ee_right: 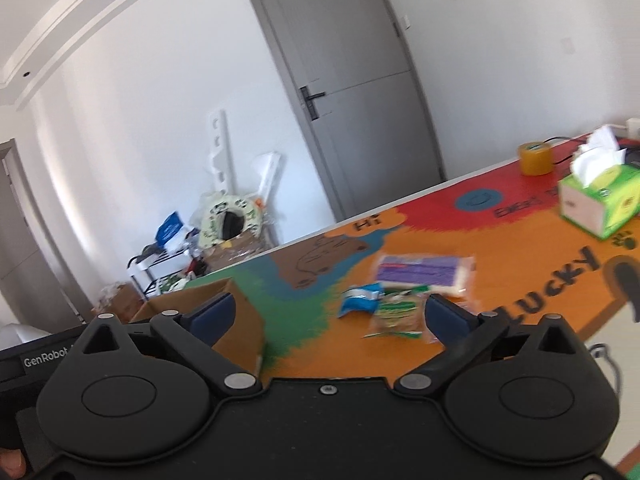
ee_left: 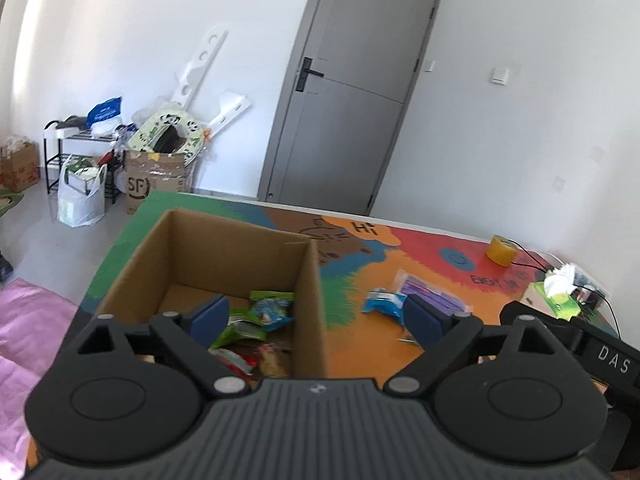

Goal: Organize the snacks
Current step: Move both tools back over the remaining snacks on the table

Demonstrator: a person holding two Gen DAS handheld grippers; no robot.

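Observation:
An open cardboard box stands on the colourful table mat and holds several snack packets. My left gripper is open and empty, hovering over the box's right wall. On the mat to the right lie a blue packet and a purple packet. In the right wrist view my right gripper is open and empty above the mat, near a blue packet, a green packet and the purple packet. The box sits at its left.
A roll of yellow tape and a green tissue box stand at the table's far right, with black cables beside them. Beyond the table are a grey door, cartons, bags and a black rack on the floor.

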